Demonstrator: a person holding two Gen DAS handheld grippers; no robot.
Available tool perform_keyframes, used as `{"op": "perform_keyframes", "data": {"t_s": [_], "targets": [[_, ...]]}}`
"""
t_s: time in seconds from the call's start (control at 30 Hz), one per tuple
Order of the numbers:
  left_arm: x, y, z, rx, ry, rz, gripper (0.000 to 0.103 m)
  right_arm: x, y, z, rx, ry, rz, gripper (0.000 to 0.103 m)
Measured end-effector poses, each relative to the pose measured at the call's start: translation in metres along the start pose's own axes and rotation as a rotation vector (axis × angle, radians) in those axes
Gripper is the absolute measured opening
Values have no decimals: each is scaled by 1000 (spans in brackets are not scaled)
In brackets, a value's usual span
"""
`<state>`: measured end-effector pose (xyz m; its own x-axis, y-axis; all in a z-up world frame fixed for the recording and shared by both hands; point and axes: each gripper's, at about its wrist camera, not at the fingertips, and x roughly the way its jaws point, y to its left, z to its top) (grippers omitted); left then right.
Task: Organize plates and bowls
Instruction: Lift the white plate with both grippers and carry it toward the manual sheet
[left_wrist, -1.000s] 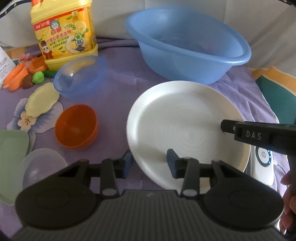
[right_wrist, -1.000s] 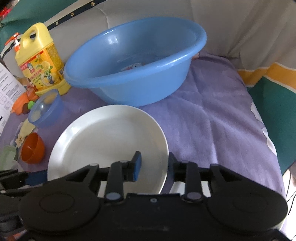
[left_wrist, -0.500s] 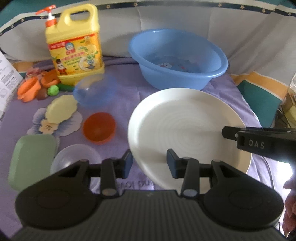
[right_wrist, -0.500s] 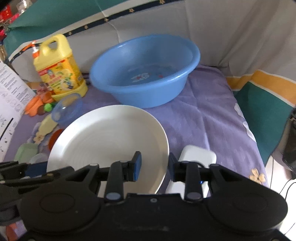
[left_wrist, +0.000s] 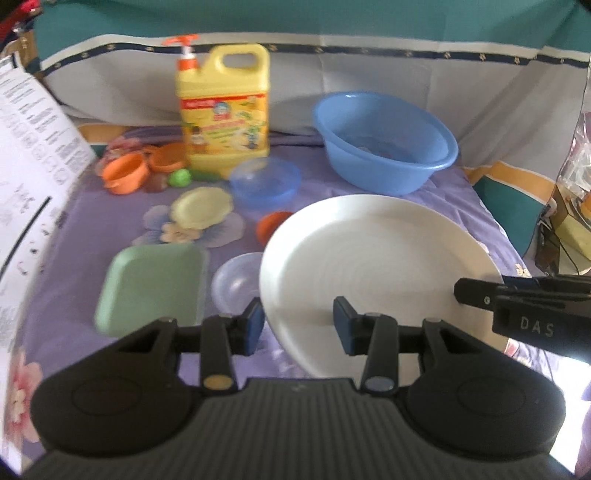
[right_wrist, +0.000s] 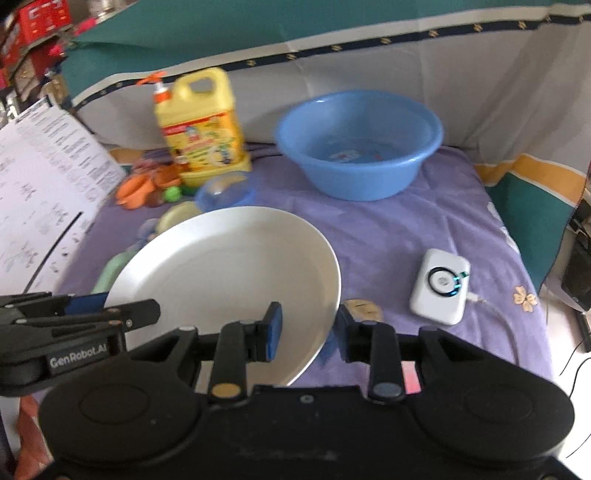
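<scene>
You have one white plate (left_wrist: 376, 258), round, glossy and faintly ringed with concentric ridges, held off the purple cloth (right_wrist: 406, 229) between your two grippers. Your left gripper (left_wrist: 297, 323) is clamped across the plate's near-left rim, one blue pad under the edge and one on the face. Your right gripper (right_wrist: 308, 328) pinches the opposite rim the same way, so each is closed on the plate rather than empty.

Below and beyond the plate you can count:
- one large blue plastic basin (left_wrist: 384, 142), deep and round, at the back of the cloth
- one small translucent blue bowl (left_wrist: 264, 181)
- one clear bowl (left_wrist: 236, 282), just beside the plate's left edge
- one small orange bowl (left_wrist: 271, 223), mostly hidden behind the plate
- one square pale-green dish (left_wrist: 153, 288) with rounded corners
- one pale-yellow scalloped dish (left_wrist: 201, 206)

Behind these stands one yellow jug of dish soap (left_wrist: 223, 112) with an orange pump. Beside it lies a small cluster of orange toy pots (left_wrist: 125, 177) and a green ball (left_wrist: 180, 178); the blur makes their exact number uncertain, perhaps two pots.

One white rounded device (right_wrist: 439, 286) with a lit ring lies flat on the cloth to your right, a cable leading off it. One printed paper sheet (left_wrist: 29, 147) leans at the left.
</scene>
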<state>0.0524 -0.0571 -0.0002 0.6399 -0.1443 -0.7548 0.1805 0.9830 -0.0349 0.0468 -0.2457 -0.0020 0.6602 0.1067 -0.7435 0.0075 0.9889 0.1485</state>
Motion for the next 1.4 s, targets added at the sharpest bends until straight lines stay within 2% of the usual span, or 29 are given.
{"op": "perform_keyframes", "data": {"t_s": [0.23,0.4,0.77,1.03,1.4], "targets": [[-37,62,-26,-31,-24,49,40,-21,71,-22,-71,0,67,31],[-59,108,-49,-65,-26,112,40,-25,131,-41,-130,18,120,31],[-70,196,-105,-166,20,179,40,-10,244,-84,-277,84,177,31],[-51,239,-131,-223,56,186,40,16,296,-111,-332,127,173,31],[-19,262,-145,-222,111,168,41,51,305,-123,-338,202,163,31]]}}
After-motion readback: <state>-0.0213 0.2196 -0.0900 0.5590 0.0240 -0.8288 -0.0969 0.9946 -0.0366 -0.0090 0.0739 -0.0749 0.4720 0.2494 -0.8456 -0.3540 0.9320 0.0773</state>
